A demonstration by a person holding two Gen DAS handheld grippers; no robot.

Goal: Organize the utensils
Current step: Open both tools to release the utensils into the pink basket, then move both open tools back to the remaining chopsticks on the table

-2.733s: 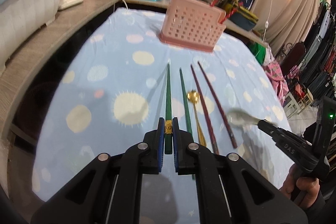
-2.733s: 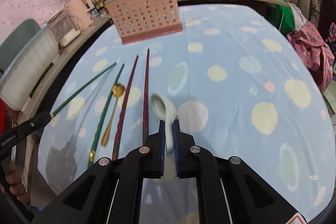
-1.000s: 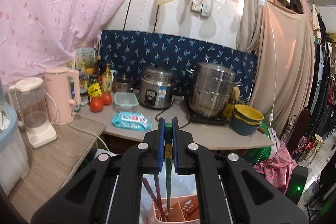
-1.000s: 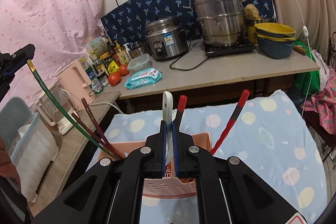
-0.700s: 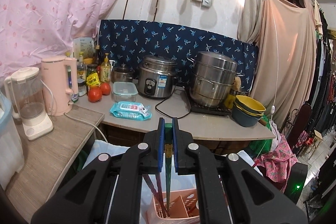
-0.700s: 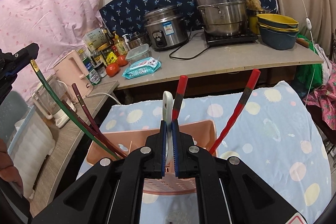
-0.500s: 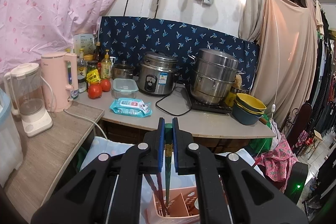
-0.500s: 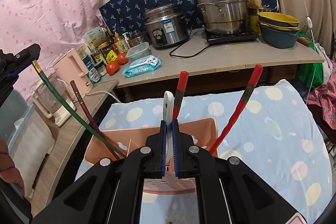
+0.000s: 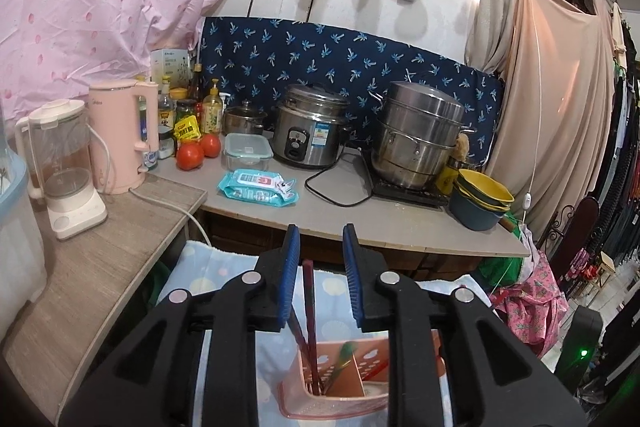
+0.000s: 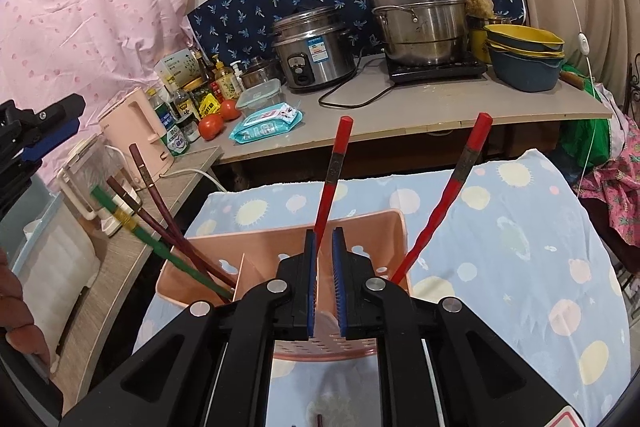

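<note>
In the left wrist view my left gripper point(image 9: 320, 275) hangs above the pink basket point(image 9: 332, 407), jaws opening, nothing pressed between the pads. The green chopstick point(image 9: 344, 363) shows blurred inside the basket beside two dark red chopsticks point(image 9: 308, 307). In the right wrist view my right gripper point(image 10: 325, 267) is over the basket's point(image 10: 280, 235) near side, jaws opening a little. The white spoon point(image 10: 326, 323) shows low in the gap, loose. The green chopstick point(image 10: 160, 251) leans in the left compartment with the dark red chopsticks point(image 10: 160, 203). Two red chopsticks point(image 10: 332, 179) stand at the right. The left gripper point(image 10: 68, 119) shows at upper left.
The basket stands on a blue spotted tablecloth point(image 10: 520, 267). Behind runs a counter with a rice cooker point(image 10: 312, 47), a steel steamer pot point(image 10: 416, 11), stacked bowls point(image 10: 524, 55), tomatoes and a pink kettle point(image 10: 140, 131). A hand point(image 10: 16, 315) is at the left edge.
The left jaws have parted and the green chopstick has dropped from them into the basket. The right jaws have parted slightly and the white spoon has slid down out of them.
</note>
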